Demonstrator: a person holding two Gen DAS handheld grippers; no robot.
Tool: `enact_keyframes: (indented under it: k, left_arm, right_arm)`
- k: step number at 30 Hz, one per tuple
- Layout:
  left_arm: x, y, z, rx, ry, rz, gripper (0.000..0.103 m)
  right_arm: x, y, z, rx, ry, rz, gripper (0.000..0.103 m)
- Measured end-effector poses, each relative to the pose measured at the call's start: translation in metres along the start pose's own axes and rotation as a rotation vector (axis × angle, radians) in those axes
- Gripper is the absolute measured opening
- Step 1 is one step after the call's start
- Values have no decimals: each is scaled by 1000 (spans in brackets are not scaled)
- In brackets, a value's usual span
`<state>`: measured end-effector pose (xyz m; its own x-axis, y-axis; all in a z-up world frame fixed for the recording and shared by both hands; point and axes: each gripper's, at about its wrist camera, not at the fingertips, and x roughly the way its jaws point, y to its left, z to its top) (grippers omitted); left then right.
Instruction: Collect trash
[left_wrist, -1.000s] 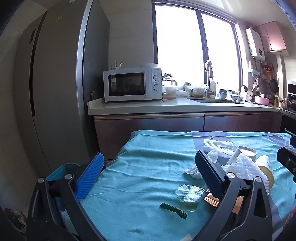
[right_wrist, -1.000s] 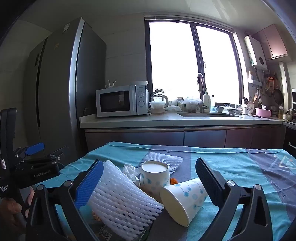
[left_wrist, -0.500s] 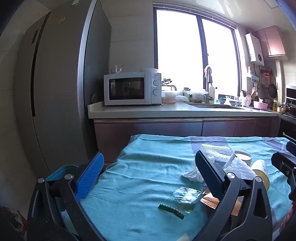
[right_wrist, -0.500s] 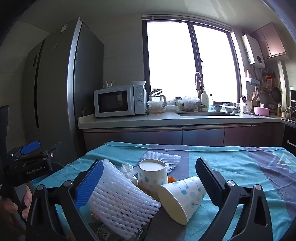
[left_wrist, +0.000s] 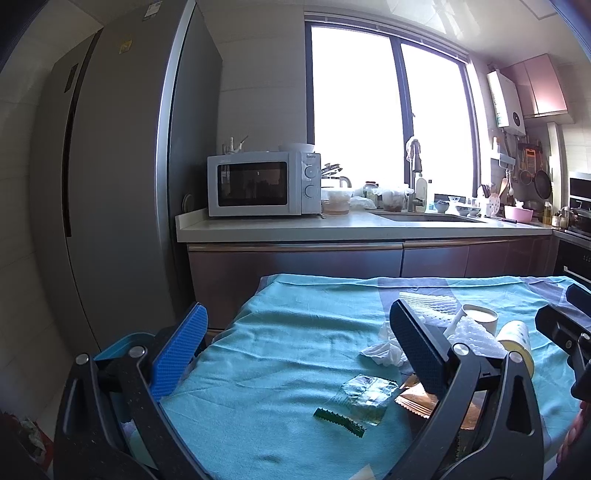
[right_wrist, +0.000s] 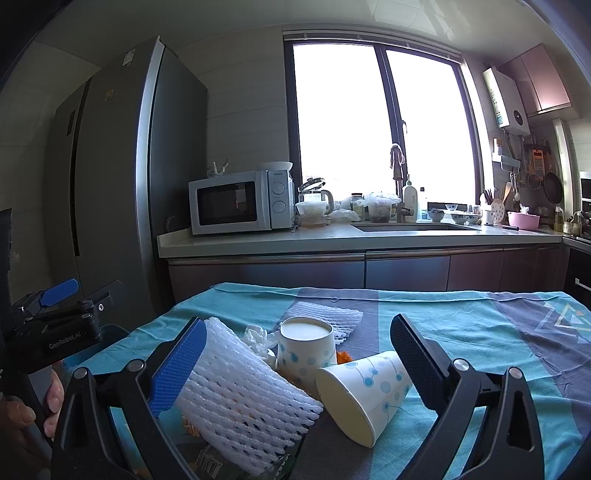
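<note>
Trash lies on a teal tablecloth (right_wrist: 480, 332). A paper cup (right_wrist: 364, 395) lies on its side between my right gripper's open jaws (right_wrist: 297, 345). Another cup (right_wrist: 304, 347) stands upside down behind it. A white foam net (right_wrist: 240, 398) leans beside the left finger, and a second net (right_wrist: 321, 315) lies flat farther back. Crumpled tissue (left_wrist: 384, 350), a clear wrapper (left_wrist: 365, 395), a green strip (left_wrist: 338, 421) and a brown wrapper (left_wrist: 415, 400) lie by my open, empty left gripper (left_wrist: 295, 334). A blue bin (left_wrist: 122, 343) sits low at the table's left edge.
A tall grey fridge (left_wrist: 122, 184) stands left. A counter (left_wrist: 362, 225) with a microwave (left_wrist: 264, 184), sink and kitchenware runs behind the table under a bright window. My left gripper also shows at the left of the right wrist view (right_wrist: 55, 317).
Both grippers have drawn back and lifted slightly; the trash sits lower and smaller in view. Both stay open and nothing was picked up.
</note>
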<state>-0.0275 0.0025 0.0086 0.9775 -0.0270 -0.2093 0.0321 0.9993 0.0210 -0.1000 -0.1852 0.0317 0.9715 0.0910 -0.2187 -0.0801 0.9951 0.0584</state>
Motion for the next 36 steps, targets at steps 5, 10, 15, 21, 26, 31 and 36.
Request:
enact_keyframes:
  k: [5, 10, 15, 21, 26, 31, 36]
  left_arm:
    - [-1, 0, 0, -1, -3, 3, 97]
    - [0, 1, -1, -5, -2, 4, 97]
    - [-1, 2, 0, -7, -3, 1, 97]
    - [-1, 2, 0, -9, -4, 1, 97]
    - [-1, 3, 0, -10, -5, 0, 97]
    - [-1, 3, 0, -10, -4, -1, 97]
    - [-1, 3, -1, -11, -2, -3, 97]
  right_arm:
    - [-1, 0, -1, -1, 0, 1, 96]
    - [-2, -1, -1, -1, 0, 6, 96]
    - [-3, 0, -1, -3, 4, 12, 96]
    - [-5, -1, 0, -6, 4, 20, 96]
    - [-5, 0, 1, -6, 7, 26, 96]
    - [-7, -2, 1, -7, 8, 33, 96]
    - [-7, -3, 1, -6, 16, 43, 96]
